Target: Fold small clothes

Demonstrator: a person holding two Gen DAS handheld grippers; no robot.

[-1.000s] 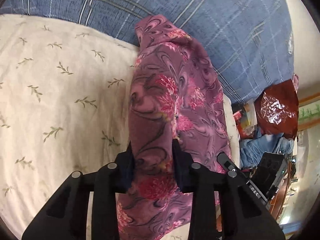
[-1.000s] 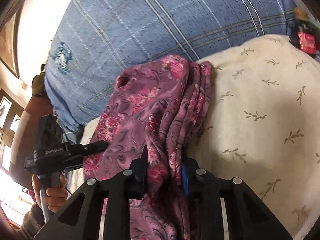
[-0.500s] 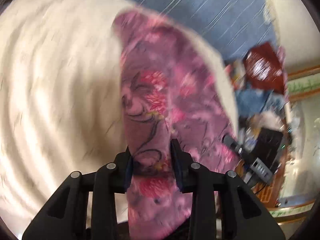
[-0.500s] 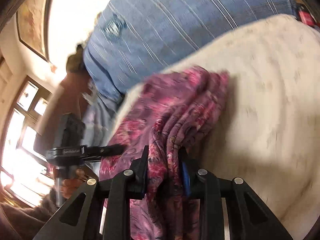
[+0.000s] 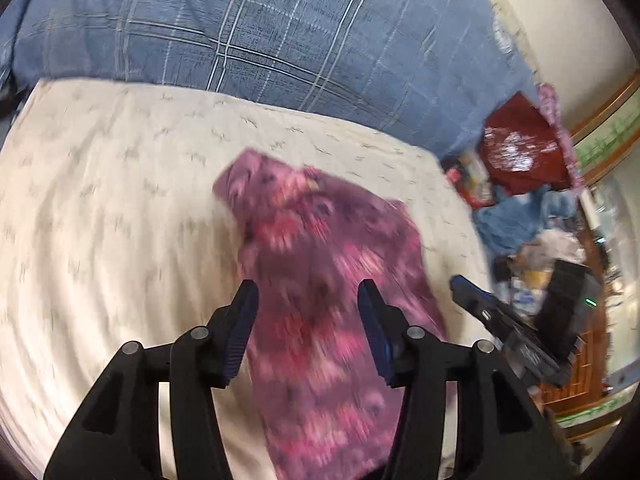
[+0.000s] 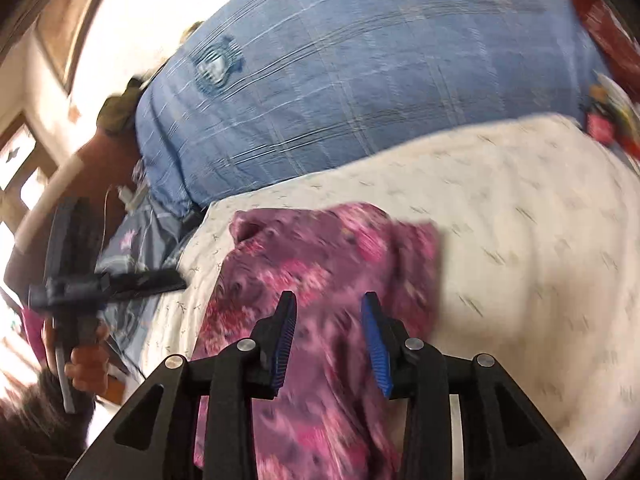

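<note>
Left wrist view: left hand-held gripper (image 5: pixel 306 312) and right hand-held gripper (image 6: pixel 330 326) both opening, pads clear of the purple floral garment (image 5: pixel 320 300) lying ahead on the bed (image 5: pixel 100 240); advise retreating straight back to avoid snagging the fold.

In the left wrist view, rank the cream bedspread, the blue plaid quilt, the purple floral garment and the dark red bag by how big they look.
1. cream bedspread and blue plaid quilt: too close to call
2. purple floral garment, nearer the camera
3. dark red bag, farther off

soft floral cloth garment (image 5: pixel 320 280), matt cotton bedsheet (image 5: pixel 120 200)
</note>
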